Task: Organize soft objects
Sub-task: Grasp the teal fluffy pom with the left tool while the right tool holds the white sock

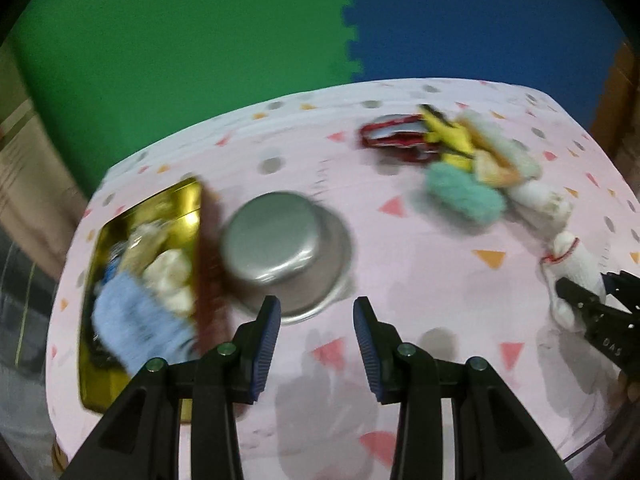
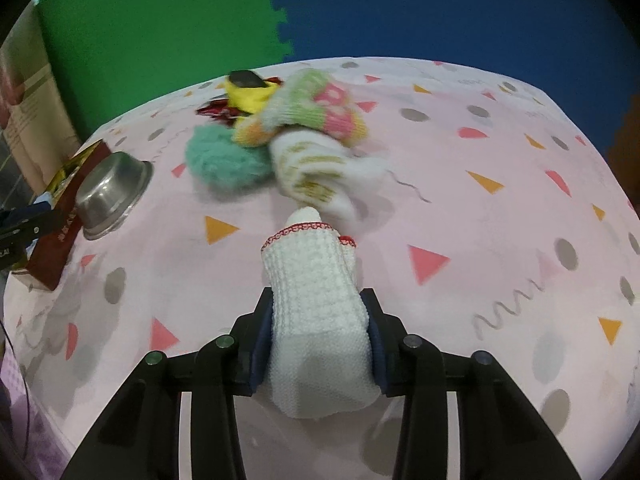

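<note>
Leftmost, the gold rectangular tin (image 1: 140, 216) already holds soft items on the pink patterned surface (image 1: 400, 272), beside an upturned steel bowl (image 1: 286, 250). Nearer it, the left tool (image 1: 316, 344) gapes empty. Well right, the right tool (image 2: 320, 344) clamps a white knitted sock (image 2: 316, 292), long axis pointing forward, so the tin lies leftward.
</note>
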`<state>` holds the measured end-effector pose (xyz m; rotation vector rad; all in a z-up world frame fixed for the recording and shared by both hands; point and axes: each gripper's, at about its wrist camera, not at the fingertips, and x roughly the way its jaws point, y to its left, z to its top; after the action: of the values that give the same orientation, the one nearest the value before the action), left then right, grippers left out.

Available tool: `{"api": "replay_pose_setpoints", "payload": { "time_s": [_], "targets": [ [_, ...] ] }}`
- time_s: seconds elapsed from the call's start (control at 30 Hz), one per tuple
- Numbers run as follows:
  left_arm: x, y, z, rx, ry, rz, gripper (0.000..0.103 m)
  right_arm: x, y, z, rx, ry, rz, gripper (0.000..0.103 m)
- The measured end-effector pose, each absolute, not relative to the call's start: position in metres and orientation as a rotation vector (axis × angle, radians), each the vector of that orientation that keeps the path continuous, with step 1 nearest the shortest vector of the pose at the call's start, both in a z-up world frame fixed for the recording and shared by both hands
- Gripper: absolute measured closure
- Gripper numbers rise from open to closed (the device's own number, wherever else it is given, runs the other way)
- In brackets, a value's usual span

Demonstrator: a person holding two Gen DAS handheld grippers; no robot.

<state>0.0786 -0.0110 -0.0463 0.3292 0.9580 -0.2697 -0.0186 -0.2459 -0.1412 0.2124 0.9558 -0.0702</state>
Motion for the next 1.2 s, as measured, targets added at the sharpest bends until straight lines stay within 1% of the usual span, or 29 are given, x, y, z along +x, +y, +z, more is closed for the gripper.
{"api": "replay_pose_setpoints", "payload": {
  "time_s": [0.2,0.27,0.3,0.33,0.6,0.77,1.17,1.2],
  "targets": [
    [0.096,-0.051,-0.049,0.240,1.017,-0.400,0.064,-0.021,-0.253,-0.142,0.243,0.958,-0.081,0.065],
    [0.104,-0.062,-0.051,0.188,1.045,-0.439,0.060,-0.022,-0.255,-0.143,0.250,0.958,-0.086,0.065],
    [0.108,-0.067,-0.053,0.168,1.061,-0.451,0.056,-0.021,-0.256,-0.143,0.256,0.958,-0.091,0.065],
    [0.112,-0.071,-0.055,0.144,1.076,-0.459,0.056,-0.021,-0.259,-0.142,0.261,0.959,-0.102,0.065],
    [0.142,-0.095,-0.066,0.016,1.127,-0.484,0.056,-0.020,-0.258,-0.145,0.248,0.954,-0.116,0.063],
    [0.159,-0.094,-0.071,-0.131,1.149,-0.489,0.056,-0.020,-0.259,-0.144,0.254,0.953,-0.113,0.062],
    [0.181,-0.105,-0.094,-0.199,1.189,-0.491,0.056,-0.020,-0.257,-0.145,0.248,0.947,-0.108,0.059],
    [0.180,-0.106,-0.095,-0.199,1.189,-0.498,0.060,-0.020,-0.257,-0.145,0.249,0.946,-0.109,0.059]
  ]
}}
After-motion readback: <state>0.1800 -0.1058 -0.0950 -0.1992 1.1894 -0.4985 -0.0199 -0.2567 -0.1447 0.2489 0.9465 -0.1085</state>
